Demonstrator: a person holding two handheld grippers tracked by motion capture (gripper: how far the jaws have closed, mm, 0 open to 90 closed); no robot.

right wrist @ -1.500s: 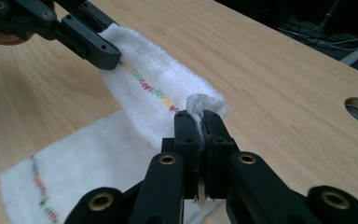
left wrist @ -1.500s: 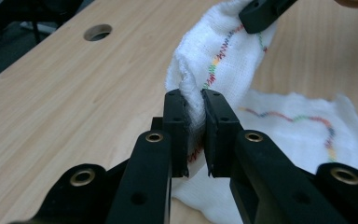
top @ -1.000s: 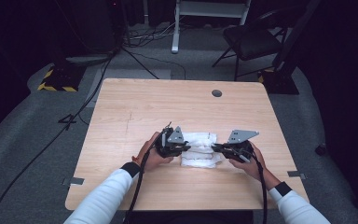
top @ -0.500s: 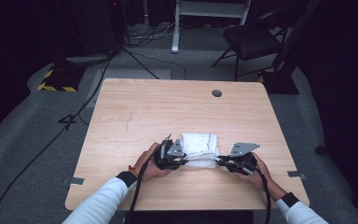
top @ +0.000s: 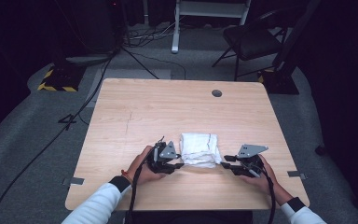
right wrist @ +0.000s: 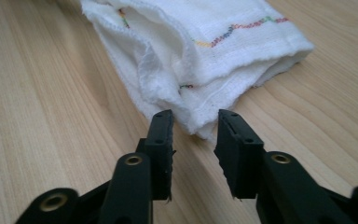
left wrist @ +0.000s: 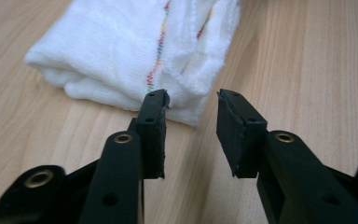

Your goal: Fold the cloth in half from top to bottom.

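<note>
A folded white towel (top: 199, 149) lies flat on the wooden table (top: 168, 107), in the near half and slightly right of centre; it rests between the two grippers. In the left gripper view the towel (left wrist: 135, 51) shows stacked layers with a multicoloured stitched line running across the top layer; the folded edge faces the left of that view and the loose hemmed edges face the jaws. In the right gripper view the towel (right wrist: 214, 46) shows the same stitched line and several loose layers at its near corner.

The left gripper (top: 179, 165) sits at the towel's near left corner, held in the person's left hand (top: 142, 165); its jaws have just been opening and now stand apart with a clear gap; in the left gripper view (left wrist: 191, 105) the left jaw tip lies just at the towel's edge, the right jaw tip stands over bare wood, and no cloth is pinched between the pads.

The right gripper (top: 226, 161) sits at the towel's near right corner, held in the right hand (top: 261, 175); its jaws have just been opening and are spread; in the right gripper view (right wrist: 195, 119) the towel's corner lies just beyond the gap, and the pads do not press on it.

A round grommet (top: 216, 93) is set near the table's far edge; a dark chair (top: 251, 39) stands on the floor beyond.
</note>
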